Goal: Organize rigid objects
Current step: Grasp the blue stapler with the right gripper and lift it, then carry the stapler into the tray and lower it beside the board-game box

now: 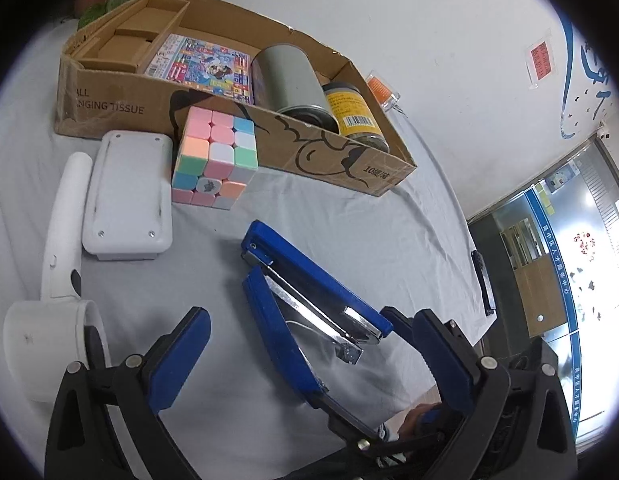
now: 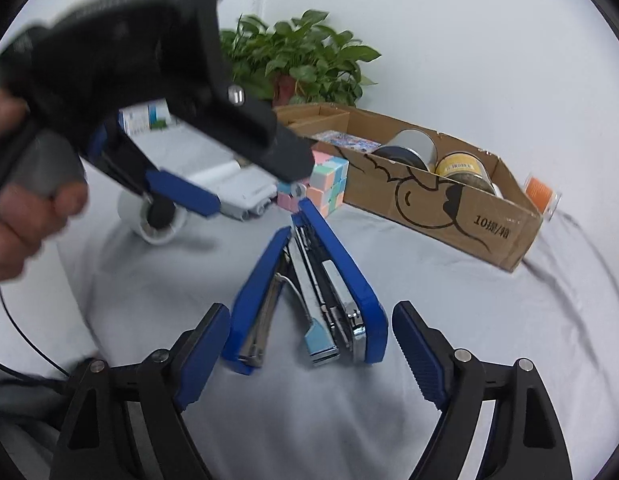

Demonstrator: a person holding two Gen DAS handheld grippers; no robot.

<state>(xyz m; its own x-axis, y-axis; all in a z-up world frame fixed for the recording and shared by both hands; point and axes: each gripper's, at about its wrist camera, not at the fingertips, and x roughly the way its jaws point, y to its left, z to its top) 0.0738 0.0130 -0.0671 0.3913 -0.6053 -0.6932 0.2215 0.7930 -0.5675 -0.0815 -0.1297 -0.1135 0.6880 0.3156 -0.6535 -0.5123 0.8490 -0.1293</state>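
Blue stapler [image 2: 305, 300] lies splayed open on the grey-clothed surface [image 2: 449, 300], just ahead of the box [image 2: 449, 208], between the spread pads of the right claw [image 2: 309, 344], which grip nothing. Best, I judge, to pinch both arms together so it folds shut before lifting. Left claw [image 1: 321, 356] is spread too, the stapler between its pads untouched. Behind stand a white wall, a plant [image 2: 301, 60] and a glass door [image 1: 549, 248].

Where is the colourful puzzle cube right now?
The puzzle cube sits on the grey cloth against the cardboard box's front wall, just right of the white plastic case in the left wrist view.
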